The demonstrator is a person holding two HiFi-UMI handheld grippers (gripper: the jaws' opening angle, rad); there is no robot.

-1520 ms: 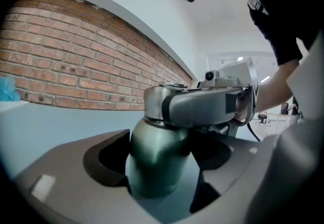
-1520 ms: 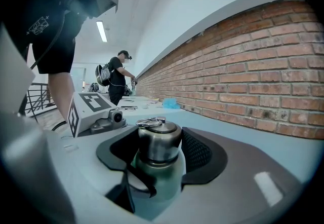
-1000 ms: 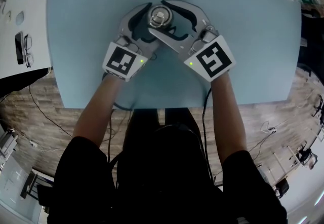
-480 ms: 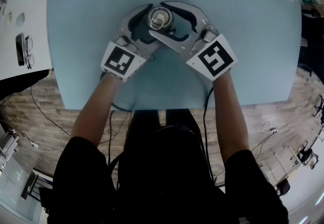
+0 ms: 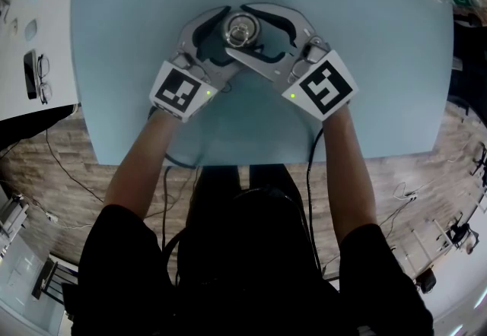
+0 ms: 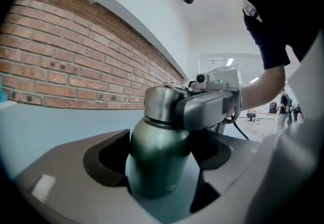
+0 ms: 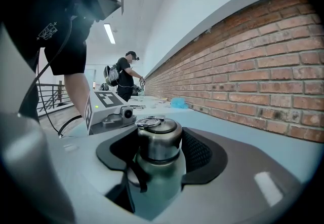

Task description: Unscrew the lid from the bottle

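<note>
Currently the bottle stands upright near the middle of the pale blue surface, with both tools closed in on it from the near side. The left gripper has its fingers spread wide and set against the dark green body, low down. The right gripper sits higher, its fingers also wide and clamped on the steel lid, the ribbed pad pressed to the lid's right side.

The main risk, as I judge it, is slip. Body and lid are both smooth and round, so a turn of the right hand could drag the pads round the lid without moving it. Or the whole bottle could spin inside the left hold, if that hold is the weaker of the two.

The two tools also cross closely, the right one lying just above the left, so a large twist may knock them together and shift either grip.

An uneven sideways pull while turning could tip the bottle. The loose ring on top of the lid could snag a finger.
</note>
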